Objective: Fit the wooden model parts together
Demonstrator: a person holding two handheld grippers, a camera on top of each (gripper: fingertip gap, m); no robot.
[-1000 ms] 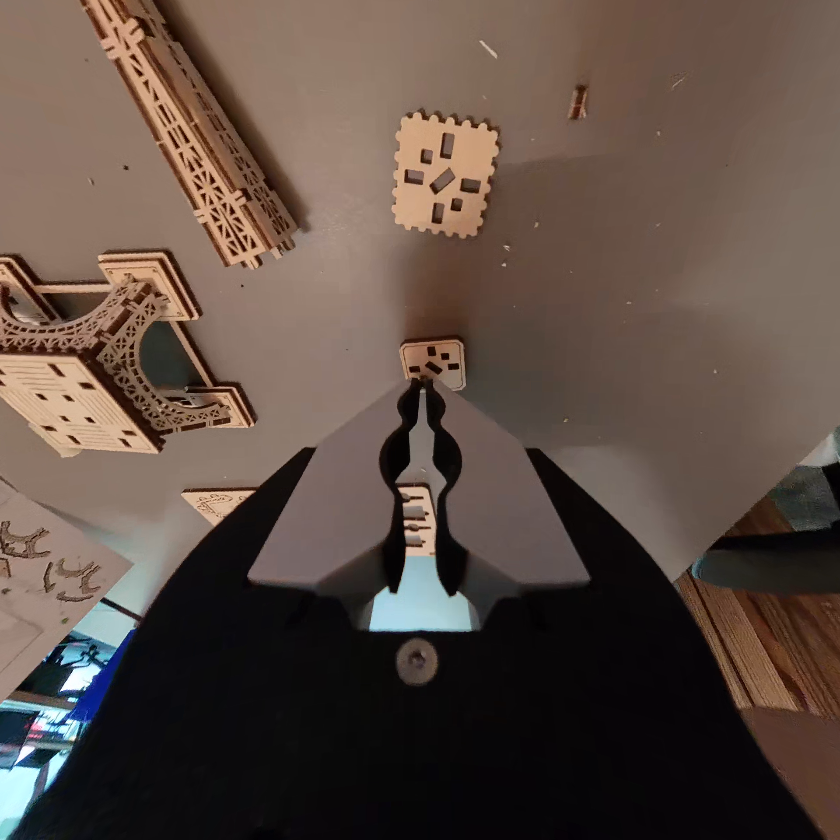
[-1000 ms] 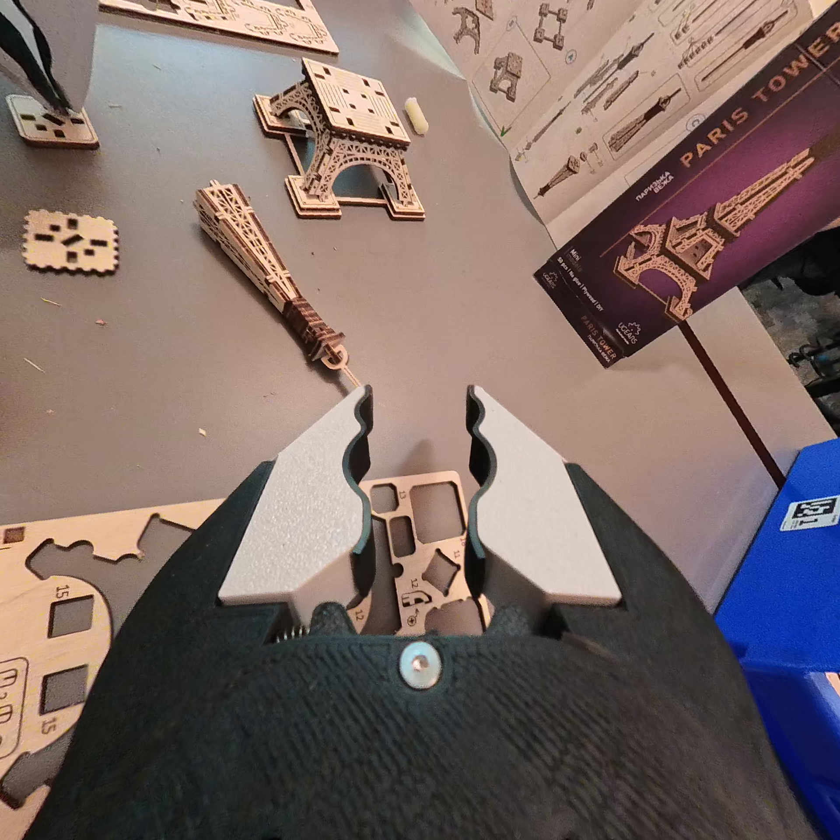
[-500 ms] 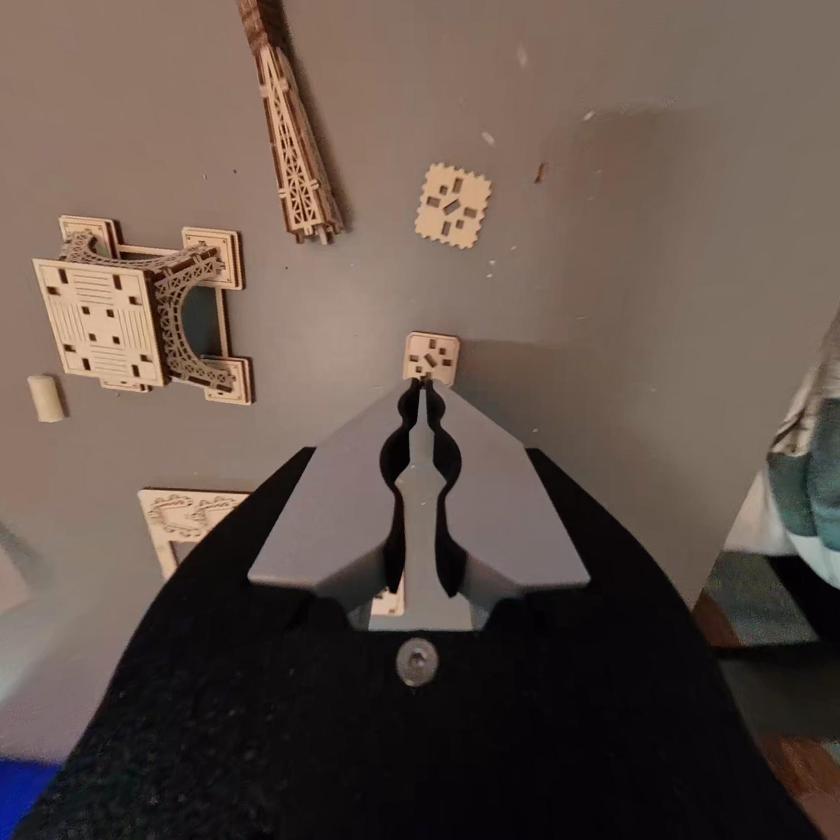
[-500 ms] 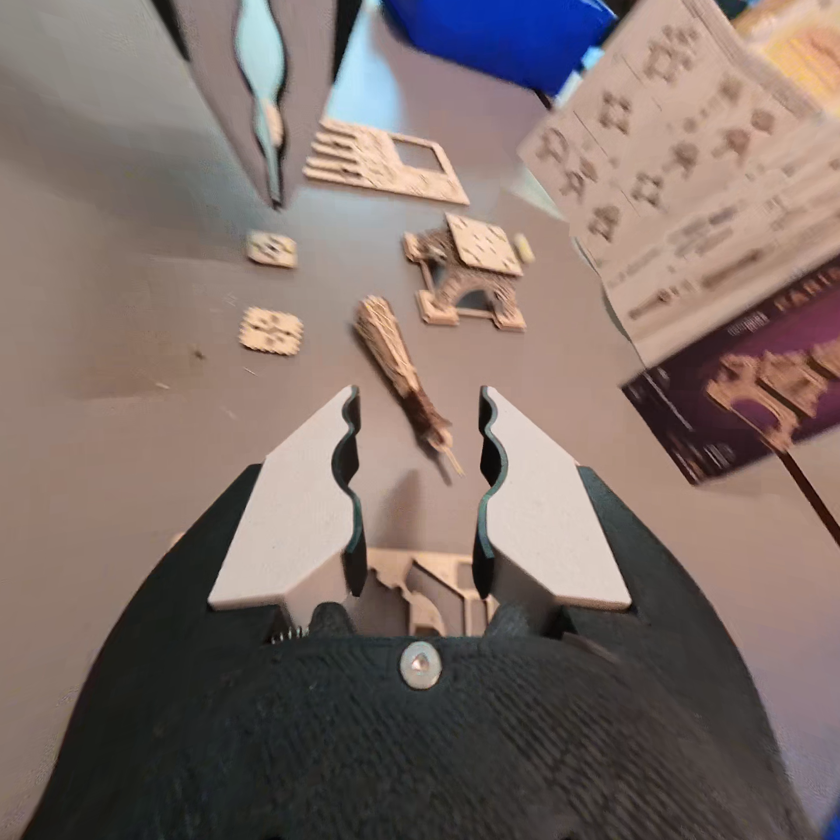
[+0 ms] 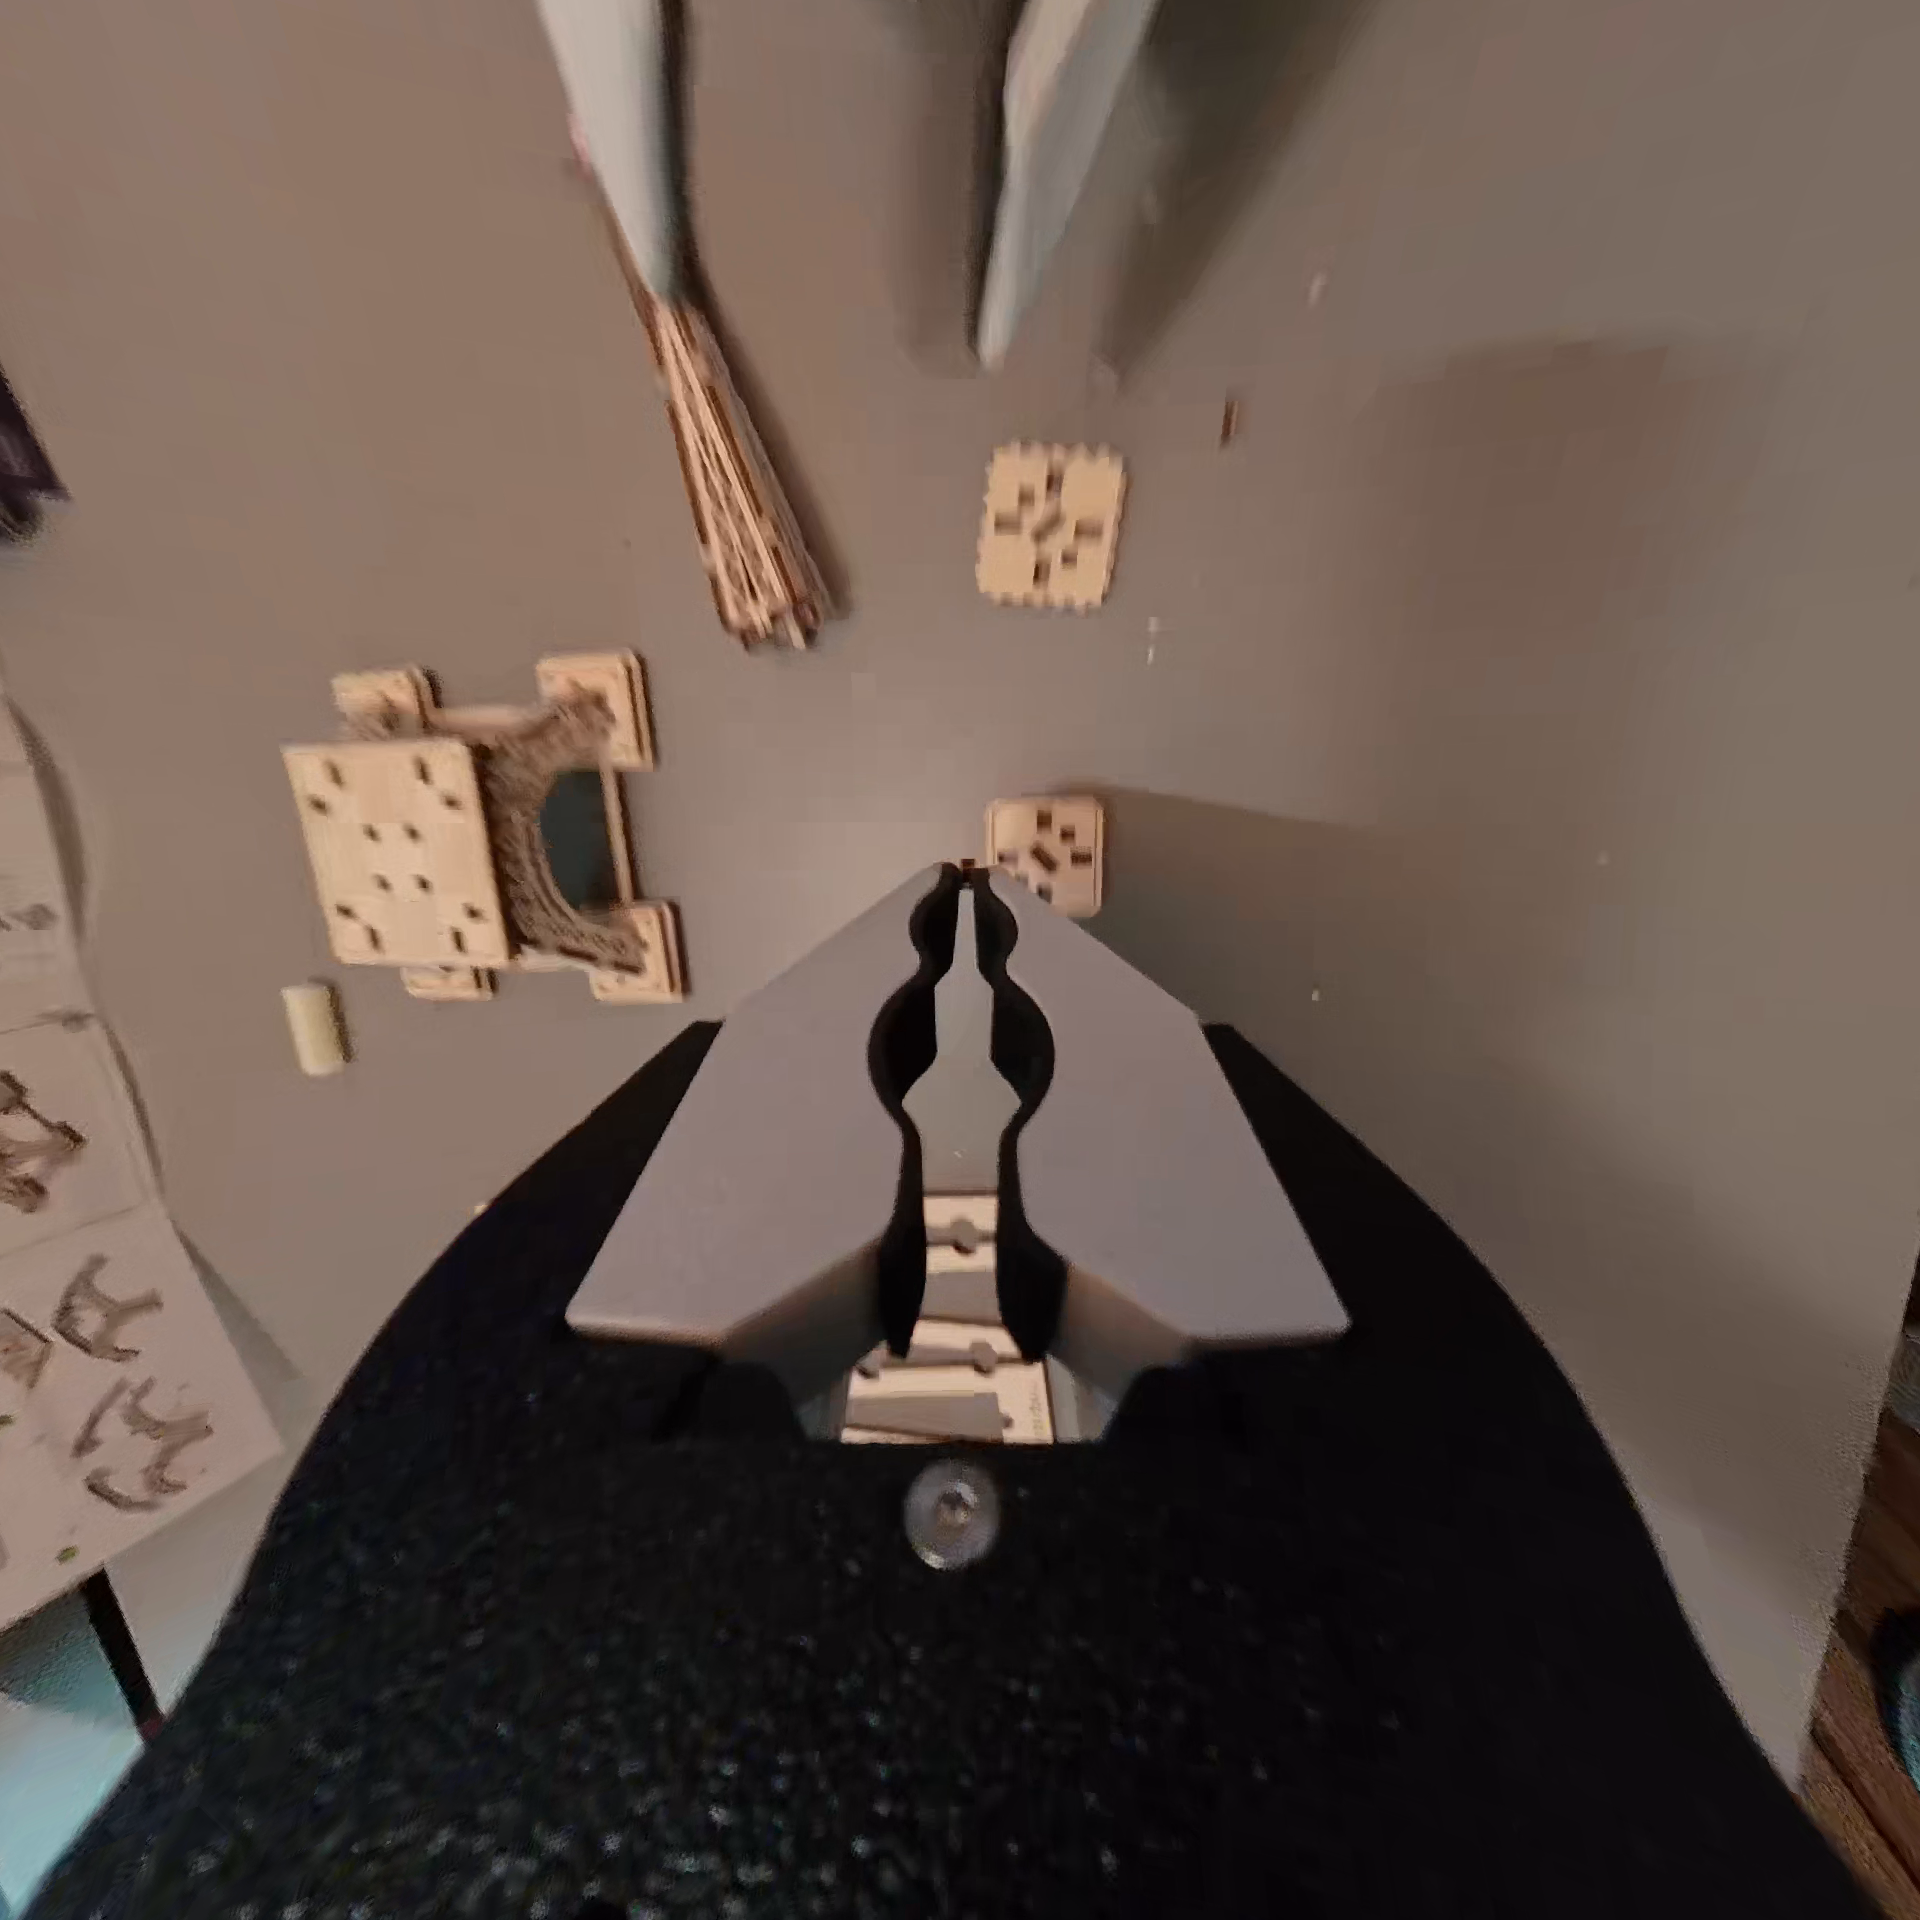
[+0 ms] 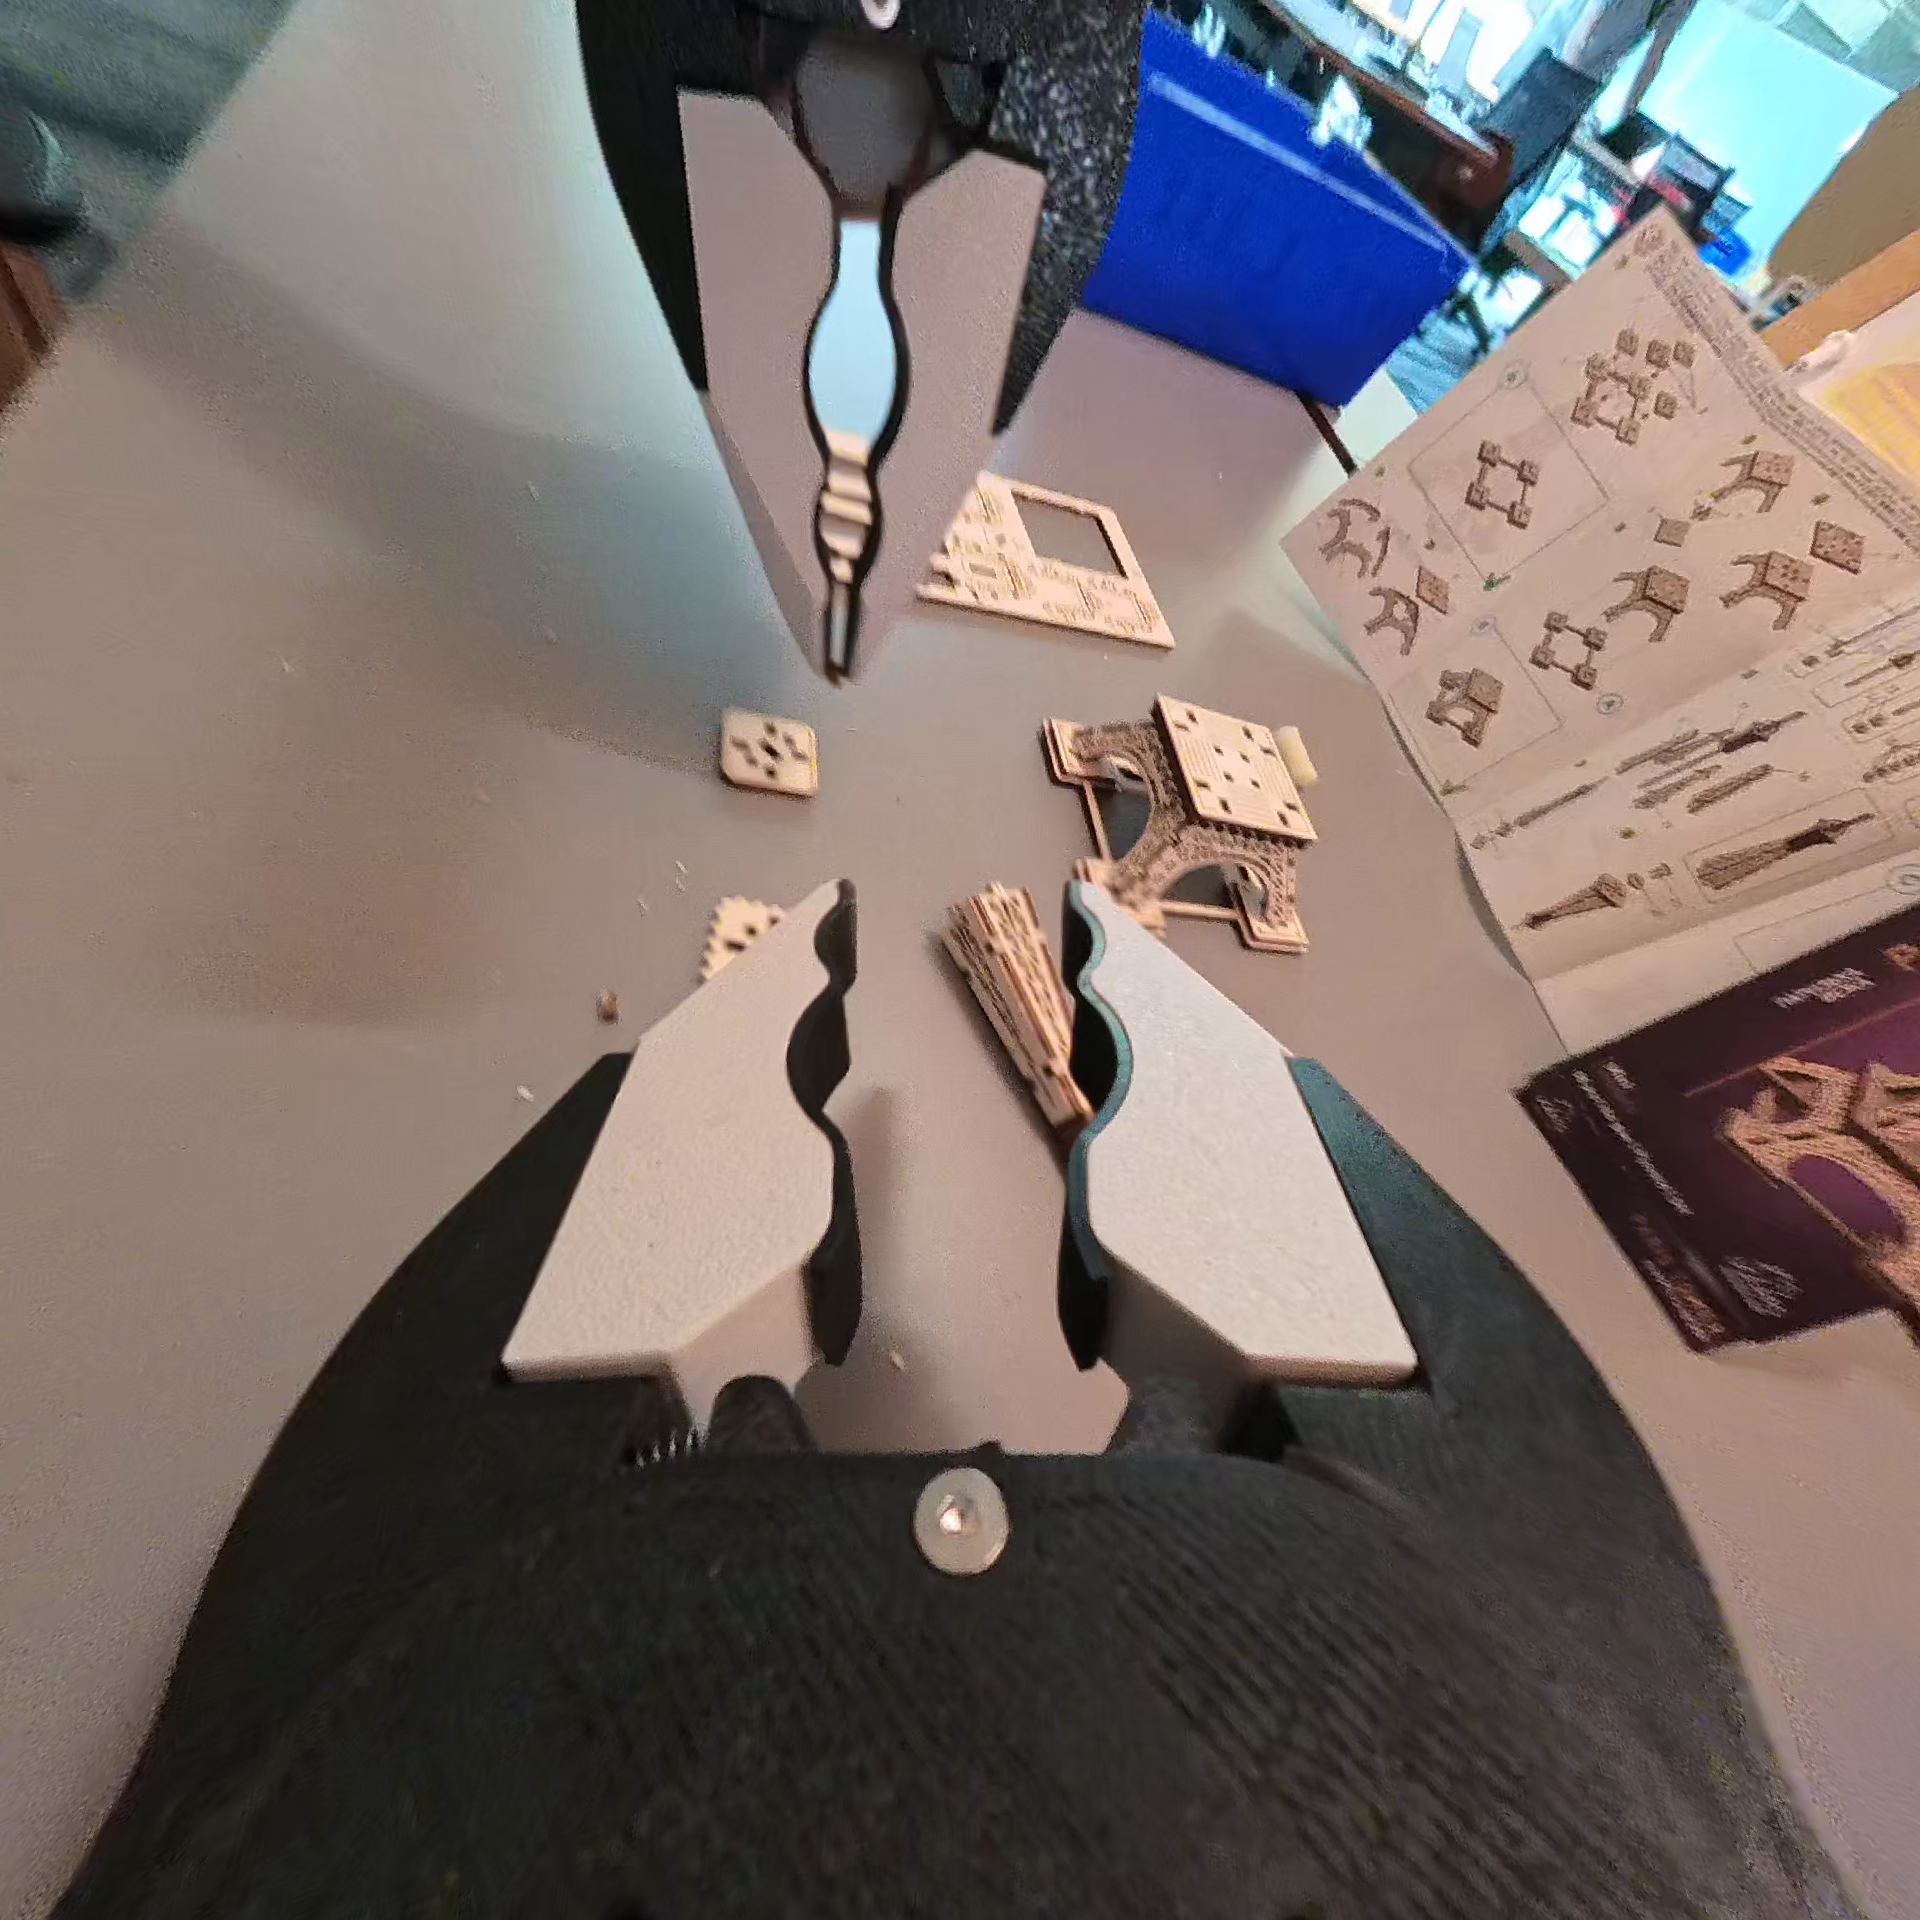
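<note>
My left gripper (image 5: 966,871) is shut, with its tips just above a small square slotted plate (image 5: 1044,854) on the grey table; a tiny dark speck sits at the tips and I cannot tell what it is. The right wrist view shows this gripper (image 6: 836,665) pointing down over the same plate (image 6: 769,750). My right gripper (image 6: 961,899) is open and empty, low over the table beside the tower spire section (image 6: 1013,1013); it is blurred in the left wrist view (image 5: 826,327). A toothed square plate (image 5: 1051,537) and the arched tower base (image 5: 478,831) lie nearby.
A cut-out wooden sheet (image 6: 1044,566) lies behind the left gripper. An instruction sheet (image 6: 1662,582) and a purple box (image 6: 1766,1153) are at the right, with a blue bin (image 6: 1247,229) behind. A small cream cylinder (image 5: 312,1029) sits by the base. The table edge (image 5: 1766,1558) is near. My hands' fingertips stand some 8 centimeters from each other. My right tips are roughly 5 centimeters from the toothed square plate (image 5: 1051,537).
My right gripper has moved forward off the wooden sheet to the middle of the table, beside the spire section. My left gripper has lifted higher above the small plate and stays shut.
</note>
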